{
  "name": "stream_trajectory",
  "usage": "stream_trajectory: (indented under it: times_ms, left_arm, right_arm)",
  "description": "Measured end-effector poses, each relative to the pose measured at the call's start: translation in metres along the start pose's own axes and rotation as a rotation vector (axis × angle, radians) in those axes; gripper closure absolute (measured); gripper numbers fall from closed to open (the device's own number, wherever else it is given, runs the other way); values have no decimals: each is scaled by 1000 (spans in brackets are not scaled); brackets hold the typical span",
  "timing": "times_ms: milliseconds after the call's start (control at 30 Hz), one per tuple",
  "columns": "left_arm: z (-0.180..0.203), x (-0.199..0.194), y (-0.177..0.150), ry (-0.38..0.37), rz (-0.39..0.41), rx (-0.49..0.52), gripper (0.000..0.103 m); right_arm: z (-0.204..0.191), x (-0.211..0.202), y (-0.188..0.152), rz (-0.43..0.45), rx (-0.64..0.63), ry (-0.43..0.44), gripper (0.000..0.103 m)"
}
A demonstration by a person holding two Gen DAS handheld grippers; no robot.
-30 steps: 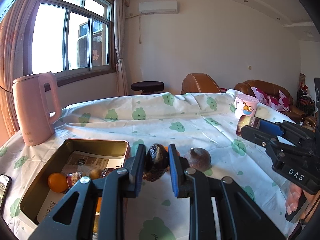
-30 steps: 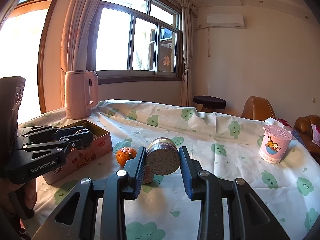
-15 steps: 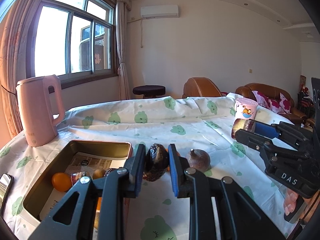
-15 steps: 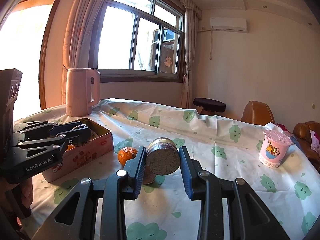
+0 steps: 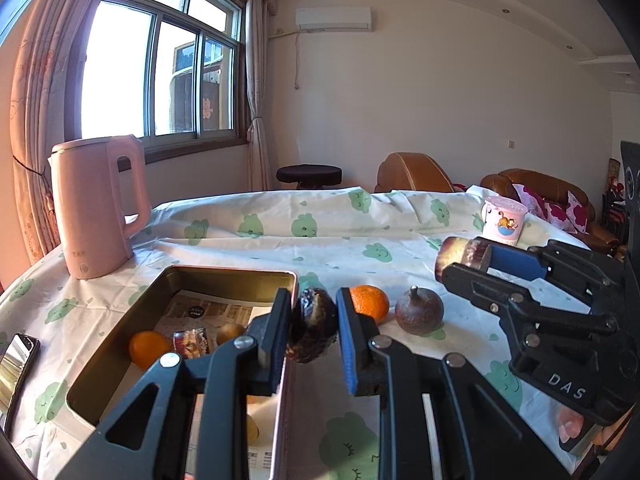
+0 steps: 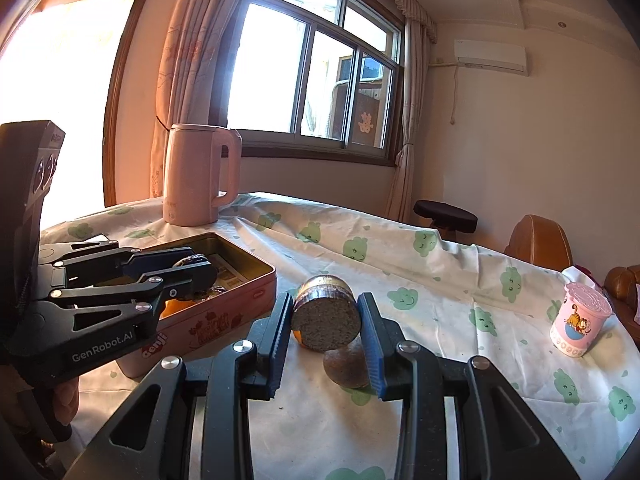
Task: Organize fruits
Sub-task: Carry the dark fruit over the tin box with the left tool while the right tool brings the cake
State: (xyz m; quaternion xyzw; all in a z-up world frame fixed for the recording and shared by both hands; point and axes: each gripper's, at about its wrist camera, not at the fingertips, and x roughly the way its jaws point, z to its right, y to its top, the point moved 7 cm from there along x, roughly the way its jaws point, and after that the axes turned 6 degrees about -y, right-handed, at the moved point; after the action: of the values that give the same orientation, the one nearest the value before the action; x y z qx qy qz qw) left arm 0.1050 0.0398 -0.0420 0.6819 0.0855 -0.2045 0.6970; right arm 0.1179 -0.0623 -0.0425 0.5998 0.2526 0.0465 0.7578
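My left gripper (image 5: pixel 312 320) is shut on a dark wrinkled fruit (image 5: pixel 313 334), which hangs above the right rim of the open pink tin (image 5: pixel 224 274). In the tin lie an orange (image 5: pixel 147 349), a wrapped sweet and a small yellowish fruit. On the cloth beside the tin sit another orange (image 5: pixel 372 303) and a brown round fruit with a stem (image 5: pixel 419 311). My right gripper (image 6: pixel 325 314) is shut on a short cut cane piece (image 6: pixel 326 326), above the brown fruit (image 6: pixel 346 370). The left gripper (image 6: pixel 196 270) shows over the tin (image 6: pixel 260 270) in the right wrist view.
A pink kettle (image 5: pixel 96 208) stands on the table behind the tin. A pink cartoon cup (image 6: pixel 580 322) stands at the far right of the table. A phone (image 5: pixel 16 368) lies at the left edge. Brown sofas and a dark stool stand beyond the table.
Both grippers have drifted left, toward the tin, each keeping its grip. In the left wrist view the loose orange has come out from behind the fingers.
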Motion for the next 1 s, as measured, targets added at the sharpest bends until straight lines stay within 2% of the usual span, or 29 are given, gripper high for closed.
stream_trajectory:
  times_ms: [1000]
  left_arm:
    - [-72, -26, -6, 99, -1, -71, 79]
  right_arm:
    - [-81, 24, 32, 11, -88, 128, 68]
